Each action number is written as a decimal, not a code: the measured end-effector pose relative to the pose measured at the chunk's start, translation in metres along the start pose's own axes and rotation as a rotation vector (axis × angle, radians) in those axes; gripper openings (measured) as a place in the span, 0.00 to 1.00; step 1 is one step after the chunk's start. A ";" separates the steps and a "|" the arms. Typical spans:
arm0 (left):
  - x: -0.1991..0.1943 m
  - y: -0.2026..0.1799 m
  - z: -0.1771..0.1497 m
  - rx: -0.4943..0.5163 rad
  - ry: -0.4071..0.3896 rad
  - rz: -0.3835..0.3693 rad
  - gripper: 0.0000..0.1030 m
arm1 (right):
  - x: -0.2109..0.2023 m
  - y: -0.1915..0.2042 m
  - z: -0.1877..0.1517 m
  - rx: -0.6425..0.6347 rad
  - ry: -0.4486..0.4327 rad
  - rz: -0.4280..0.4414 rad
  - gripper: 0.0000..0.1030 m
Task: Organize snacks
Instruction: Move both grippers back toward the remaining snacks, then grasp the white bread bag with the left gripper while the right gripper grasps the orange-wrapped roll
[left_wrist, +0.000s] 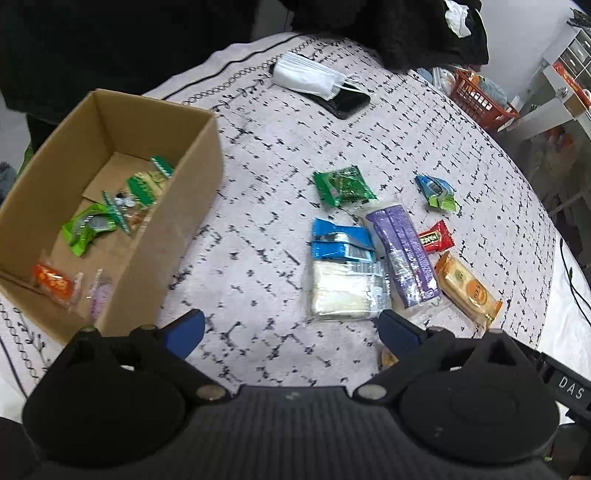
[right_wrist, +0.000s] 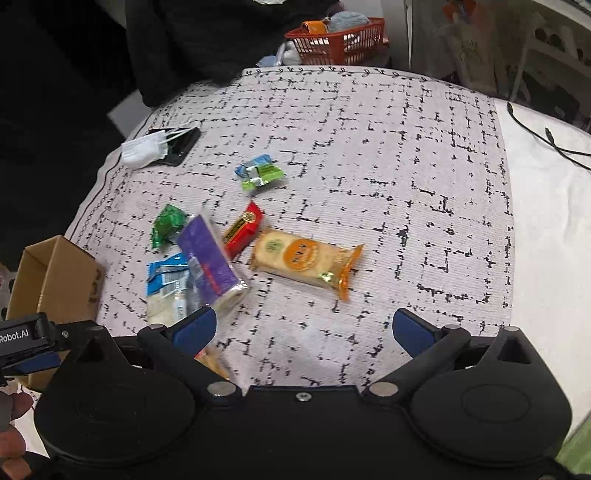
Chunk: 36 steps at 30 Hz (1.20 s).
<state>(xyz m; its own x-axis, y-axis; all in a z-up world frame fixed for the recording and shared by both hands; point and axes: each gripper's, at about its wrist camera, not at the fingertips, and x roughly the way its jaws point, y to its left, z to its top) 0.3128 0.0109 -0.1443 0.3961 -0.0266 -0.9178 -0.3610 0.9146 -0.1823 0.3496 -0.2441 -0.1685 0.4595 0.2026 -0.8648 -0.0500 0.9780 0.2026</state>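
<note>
Hovering both tongs over the snack pile mid-tablecloth. My left gripper is spread wide, empty; blue-topped pack and purple pack lie just ahead of its right finger. Cardboard box sits at its left, some snacks already inside. My right gripper is also released, empty; orange biscuit pack lies ahead between its fingers, red candy beyond.
</note>
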 end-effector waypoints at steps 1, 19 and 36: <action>0.003 -0.003 0.001 0.001 0.003 0.000 0.98 | 0.003 -0.002 0.002 -0.010 0.008 -0.009 1.00; 0.070 -0.031 0.019 -0.005 0.090 0.037 0.98 | 0.061 -0.004 0.033 -0.172 0.075 -0.063 1.00; 0.113 -0.046 0.020 0.013 0.176 0.060 0.98 | 0.102 0.016 0.054 -0.259 0.101 -0.114 0.98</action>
<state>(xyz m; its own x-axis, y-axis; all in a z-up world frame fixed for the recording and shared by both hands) 0.3908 -0.0260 -0.2321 0.2203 -0.0412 -0.9746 -0.3681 0.9217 -0.1221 0.4432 -0.2110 -0.2286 0.3856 0.0820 -0.9190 -0.2334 0.9723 -0.0112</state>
